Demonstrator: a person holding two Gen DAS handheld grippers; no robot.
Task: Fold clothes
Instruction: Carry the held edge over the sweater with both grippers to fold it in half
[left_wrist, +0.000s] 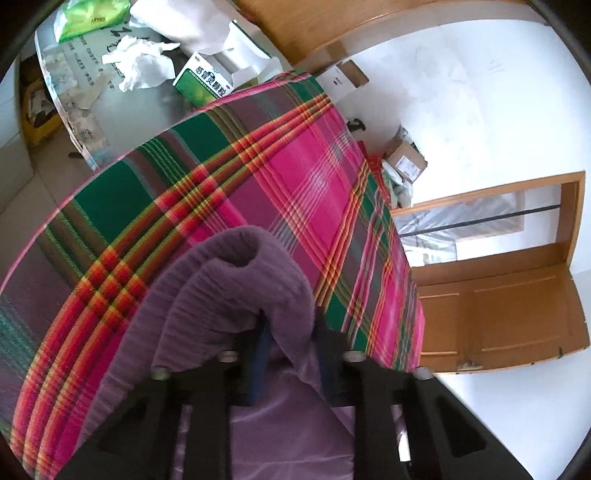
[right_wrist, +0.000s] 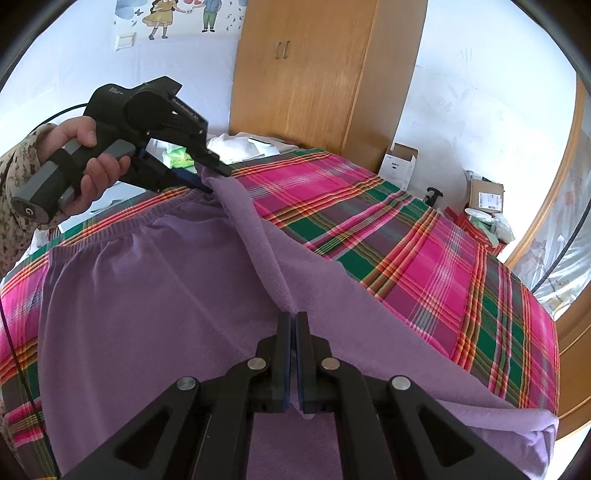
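The right claw (right_wrist: 294, 325) was clamped shut on a raised ridge of the soft purple fleece trousers (right_wrist: 147, 295), and the left claw (left_wrist: 288, 325) pinched a thick bunched fold of the same cloth near the elastic waistband (right_wrist: 122, 225), at about ten o'clock from the right one. The garment lay spread over the pink, green and orange plaid bedspread (right_wrist: 424, 251), its lifted edge drawn taut between the two grips.

To fold well, I judged both claws should carry that edge across together, level and at one pace, so the half lands square on the other without dragging the lower layer.

Beyond the bed, at twelve o'clock, stood a tall wooden wardrobe (right_wrist: 314, 74). A grey surface (left_wrist: 122, 107) near the bed carried crumpled white tissue (left_wrist: 140, 62) and a green and white medicine box (left_wrist: 203, 81); cardboard boxes (right_wrist: 485, 195) sat at two o'clock. None seemed to block the fold.
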